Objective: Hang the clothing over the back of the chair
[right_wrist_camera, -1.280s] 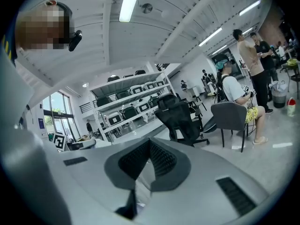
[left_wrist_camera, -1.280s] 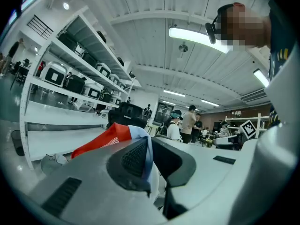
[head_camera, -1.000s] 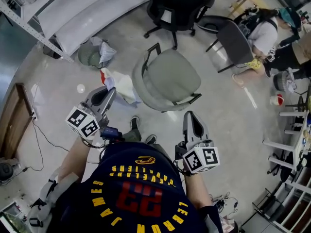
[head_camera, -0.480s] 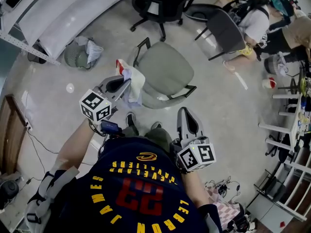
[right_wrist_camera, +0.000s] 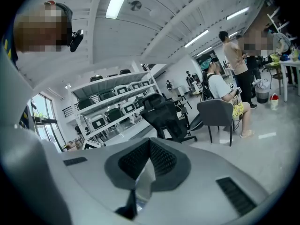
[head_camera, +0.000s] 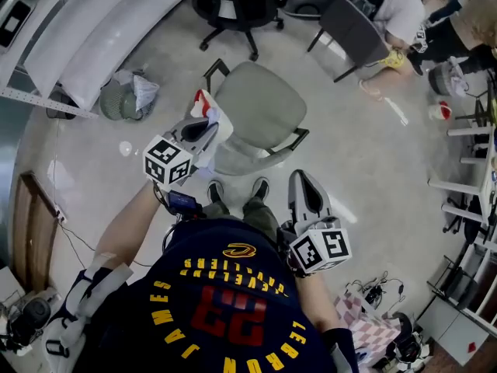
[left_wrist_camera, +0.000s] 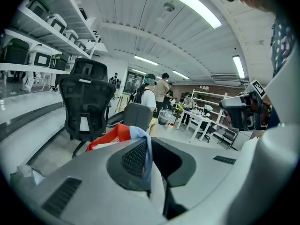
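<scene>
Now, L gripper (head_camera: 210, 129) tight on bunched clothing (head_camera: 208, 106), no clear long axis, beside chair (head_camera: 260, 103); R gripper (head_camera: 301, 180) closed, empty.

A black office chair (head_camera: 233, 10) is standing just beside a dark grey chair (head_camera: 353, 29), where a person (head_camera: 400, 10) is sitting. A green bin (head_camera: 116, 103) is resting near a long white shelf (head_camera: 93, 29).

1. We see a pale concrete floor (head_camera: 373, 169).
2. We see shelves (left_wrist_camera: 42, 34) at one side, with a black office chair (left_wrist_camera: 86, 102) near them.
3. We see strip lights (left_wrist_camera: 190, 6) on the white ceiling (left_wrist_camera: 140, 27).
</scene>
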A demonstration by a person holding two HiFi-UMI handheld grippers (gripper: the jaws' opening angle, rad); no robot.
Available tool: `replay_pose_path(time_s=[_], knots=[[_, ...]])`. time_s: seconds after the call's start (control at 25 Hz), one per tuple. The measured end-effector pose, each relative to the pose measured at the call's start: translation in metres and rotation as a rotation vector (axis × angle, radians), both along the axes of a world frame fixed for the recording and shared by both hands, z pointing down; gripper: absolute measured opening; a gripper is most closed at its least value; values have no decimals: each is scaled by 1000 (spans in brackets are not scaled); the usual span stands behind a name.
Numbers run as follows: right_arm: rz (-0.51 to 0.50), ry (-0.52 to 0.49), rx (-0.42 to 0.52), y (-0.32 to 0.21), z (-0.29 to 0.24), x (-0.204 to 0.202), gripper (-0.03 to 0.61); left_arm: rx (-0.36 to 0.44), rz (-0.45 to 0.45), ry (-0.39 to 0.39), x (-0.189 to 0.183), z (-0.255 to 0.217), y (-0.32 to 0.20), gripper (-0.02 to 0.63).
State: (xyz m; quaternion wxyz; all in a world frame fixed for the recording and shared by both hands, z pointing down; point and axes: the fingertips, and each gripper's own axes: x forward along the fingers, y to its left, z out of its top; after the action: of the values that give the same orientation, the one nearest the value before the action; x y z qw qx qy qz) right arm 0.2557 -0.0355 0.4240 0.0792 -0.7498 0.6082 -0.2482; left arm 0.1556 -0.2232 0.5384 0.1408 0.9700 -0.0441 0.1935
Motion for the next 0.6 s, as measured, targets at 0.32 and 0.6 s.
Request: replay_pose_path(time_s=[0.32, 0.6], knots=[[113, -43, -19, 40, 15, 55, 8, -16, 31, -176, 42, 62, 9, 28], [208, -85, -20, 81, 32, 85, 8, -27, 42, -435, 53, 122, 17, 29]])
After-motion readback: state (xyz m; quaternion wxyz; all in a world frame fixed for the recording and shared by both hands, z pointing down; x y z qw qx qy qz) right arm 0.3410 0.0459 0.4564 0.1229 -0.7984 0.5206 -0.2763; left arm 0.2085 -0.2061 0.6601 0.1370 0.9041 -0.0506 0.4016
